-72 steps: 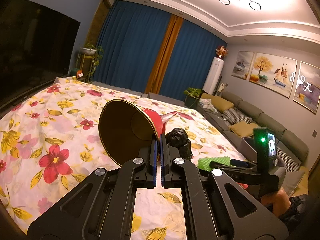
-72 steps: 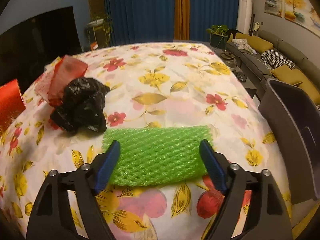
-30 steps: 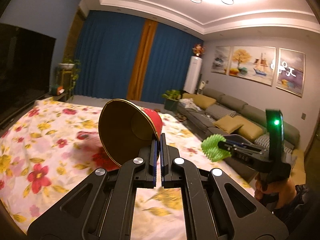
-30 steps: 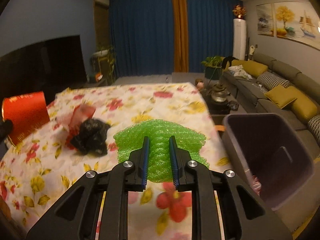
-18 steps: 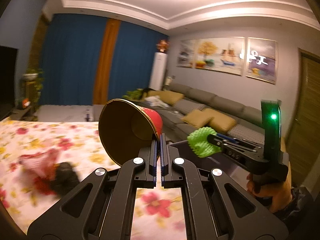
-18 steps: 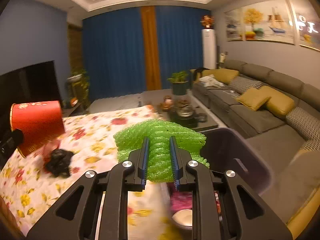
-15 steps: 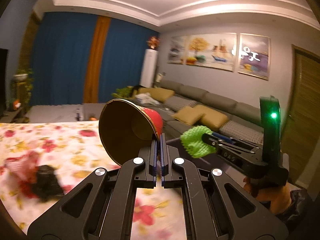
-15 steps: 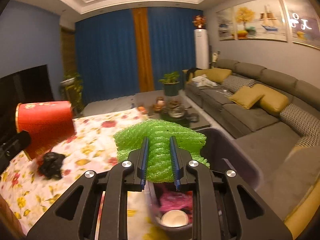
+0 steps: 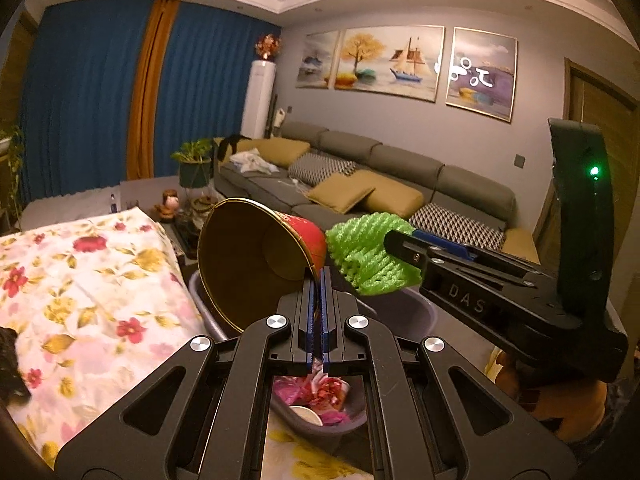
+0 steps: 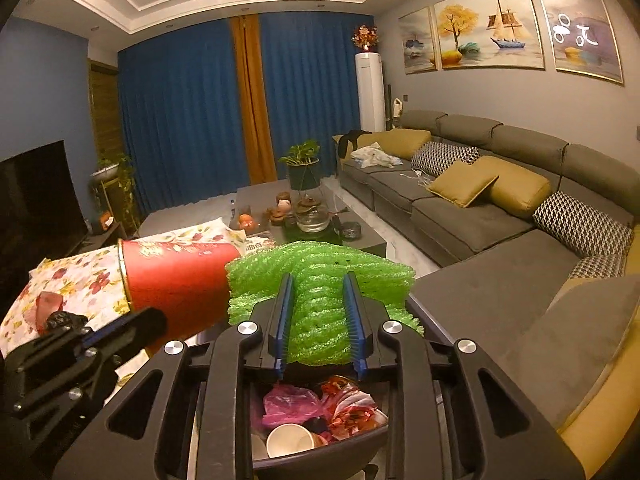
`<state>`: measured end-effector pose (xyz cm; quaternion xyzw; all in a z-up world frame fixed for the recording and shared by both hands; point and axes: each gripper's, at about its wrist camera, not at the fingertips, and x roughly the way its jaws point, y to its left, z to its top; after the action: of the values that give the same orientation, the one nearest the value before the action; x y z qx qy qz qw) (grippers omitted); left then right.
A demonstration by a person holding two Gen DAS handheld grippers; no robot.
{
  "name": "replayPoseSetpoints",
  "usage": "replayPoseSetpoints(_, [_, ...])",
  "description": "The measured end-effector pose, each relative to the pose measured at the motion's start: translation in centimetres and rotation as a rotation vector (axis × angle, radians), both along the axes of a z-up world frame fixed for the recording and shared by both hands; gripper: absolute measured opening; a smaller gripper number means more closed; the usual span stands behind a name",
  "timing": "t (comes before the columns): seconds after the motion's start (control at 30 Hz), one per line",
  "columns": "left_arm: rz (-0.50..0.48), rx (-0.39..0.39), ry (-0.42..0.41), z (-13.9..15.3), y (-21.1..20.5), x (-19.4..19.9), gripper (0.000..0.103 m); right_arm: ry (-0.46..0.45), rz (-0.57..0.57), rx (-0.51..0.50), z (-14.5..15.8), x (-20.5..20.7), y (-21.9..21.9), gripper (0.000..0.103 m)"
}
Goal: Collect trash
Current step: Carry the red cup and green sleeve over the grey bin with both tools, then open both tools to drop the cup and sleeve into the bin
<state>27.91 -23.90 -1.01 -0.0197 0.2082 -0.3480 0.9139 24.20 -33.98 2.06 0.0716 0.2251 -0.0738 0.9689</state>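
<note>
Because the trash is bound for the bin (image 9: 404, 312), the left tongs (image 9: 319, 280) stay pinched shut on the rim of the red cup (image 9: 260, 264), held tipped over the bin beside the flowered surface (image 9: 80, 280). In the right view, the right tongs (image 10: 318, 316), whose jaws have just been opening, straddle the green foam net (image 10: 320, 272) above the bin (image 10: 320, 454), probably to drop it onto the wrappers (image 10: 320, 404) inside.

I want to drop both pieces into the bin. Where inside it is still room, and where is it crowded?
In the bin, the near part is crowded: a white cup, a pink bag and red wrappers. The far part is hidden behind the green foam net and the red cup, so free room there cannot be told.
</note>
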Motion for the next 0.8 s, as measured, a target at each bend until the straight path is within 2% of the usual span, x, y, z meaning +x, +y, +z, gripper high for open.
replayPoseSetpoints(0.27, [-0.026, 0.01, 0.034, -1.3, -2.2, 1.8, 0.002, 0.002, -0.003, 0.019, -0.7, 0.7, -0.5, 0.029])
replayPoseSetpoints(0.6, [-0.047, 0.006, 0.096, -2.5, -2.6, 3.2, 0.003, 0.003, 0.01, 0.059, -1.1, 1.3, -0.6, 0.029])
replayPoseSetpoints(0.63, [-0.045, 0.009, 0.099, -2.6, -2.5, 3.3, 0.006, 0.005, 0.007, 0.065, -1.1, 1.3, -0.7, 0.029])
replayPoseSetpoints(0.7, [-0.036, 0.014, 0.102, -2.7, -2.3, 3.4, 0.019, 0.003, 0.001, 0.074, -1.1, 1.2, -0.9, 0.033])
replayPoseSetpoints(0.73, [-0.029, 0.011, 0.105, -2.7, -1.9, 3.5, 0.03, 0.001, -0.005, 0.075, -1.0, 1.0, -1.4, 0.037])
replayPoseSetpoints(0.77, [-0.022, 0.004, 0.105, -2.7, -1.5, 3.5, 0.036, -0.003, -0.009, 0.075, -0.9, 0.9, -1.5, 0.045])
replayPoseSetpoints(0.8, [-0.014, -0.003, 0.104, -2.6, -1.2, 3.4, 0.048, -0.011, -0.014, 0.074, -0.8, 0.7, -1.4, 0.052])
